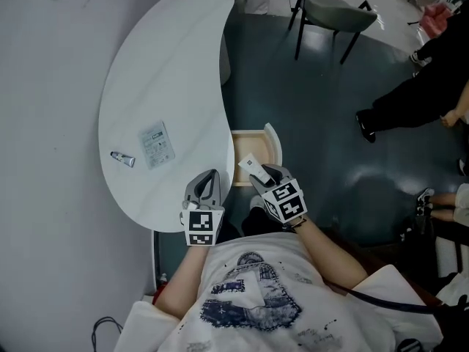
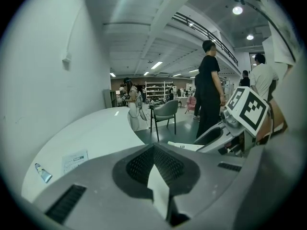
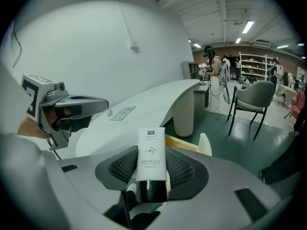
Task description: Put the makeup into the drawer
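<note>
Tube point(image 3: 151, 152) in hand, white body, black cap, and my right tongs point(image 1: 268, 176) have it pinched near the cap end, jaws spread about the width of the tube, with its printed end poking out ahead. Left tongs point(image 2: 156, 152) are shut tight on nothing, hanging just beside the counter point(image 1: 168, 64) edge. Drawer point(image 1: 253, 144) stands pulled out below the counter's near curve, pale wood inside. From the head view the tube sits roughly over its near end, though I can't say how high above it. So this is the drop-off, as I read it, and here's how to do it cleanly. Carry the tube on until its whole length is inside the drawer walls, dip the nose down, get low, and only then let the jaws part. That way it slides in flat rather than tipping off the rim. Watch the rounded drawer front point(image 3: 205, 145) to the right and the counter lip to the left; the tube should go between them, not clip either. Left tongs ought to hold well apart from the right so the two don't knock. Not finished after this one, I reckon: a small tube point(image 1: 122, 159) and a flat sachet point(image 1: 157, 144) lie on the counter, near each other, well apart from the drawer.
</note>
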`<state>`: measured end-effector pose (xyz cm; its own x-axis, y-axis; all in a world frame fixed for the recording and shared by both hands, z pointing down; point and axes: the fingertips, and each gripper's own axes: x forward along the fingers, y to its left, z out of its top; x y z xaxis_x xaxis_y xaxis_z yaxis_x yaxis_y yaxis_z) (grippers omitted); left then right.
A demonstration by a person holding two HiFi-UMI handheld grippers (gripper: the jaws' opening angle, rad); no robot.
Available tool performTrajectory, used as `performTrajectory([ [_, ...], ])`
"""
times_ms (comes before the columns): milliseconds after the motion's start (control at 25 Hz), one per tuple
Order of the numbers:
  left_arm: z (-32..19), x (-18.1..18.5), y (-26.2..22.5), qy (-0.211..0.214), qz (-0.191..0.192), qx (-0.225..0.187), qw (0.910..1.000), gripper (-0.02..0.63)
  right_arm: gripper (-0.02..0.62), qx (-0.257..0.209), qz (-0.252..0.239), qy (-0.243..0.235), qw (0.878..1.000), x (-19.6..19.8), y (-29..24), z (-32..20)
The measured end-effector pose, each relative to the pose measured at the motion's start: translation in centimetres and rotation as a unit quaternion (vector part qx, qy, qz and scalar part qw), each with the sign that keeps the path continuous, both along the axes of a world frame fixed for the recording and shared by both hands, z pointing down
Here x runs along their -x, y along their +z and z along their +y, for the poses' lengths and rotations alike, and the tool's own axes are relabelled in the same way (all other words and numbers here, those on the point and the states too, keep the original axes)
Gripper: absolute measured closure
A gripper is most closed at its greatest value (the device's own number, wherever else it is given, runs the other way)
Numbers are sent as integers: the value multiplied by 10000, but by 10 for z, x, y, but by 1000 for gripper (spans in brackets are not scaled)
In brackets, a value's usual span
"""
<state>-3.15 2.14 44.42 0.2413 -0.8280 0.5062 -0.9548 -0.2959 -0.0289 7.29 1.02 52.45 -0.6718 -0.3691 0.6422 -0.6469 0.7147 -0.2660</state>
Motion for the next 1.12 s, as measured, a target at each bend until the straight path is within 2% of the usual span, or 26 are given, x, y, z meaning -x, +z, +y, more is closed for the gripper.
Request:
performTrajectory([
  [600, -31, -1, 17, 172, -87, 222, 9996, 560, 399, 574, -118, 1037, 9929, -3, 47, -34],
  [1120, -62, 12, 37, 83, 41, 269, 9996, 560, 399, 969, -53, 1543, 9832, 5, 87, -58],
])
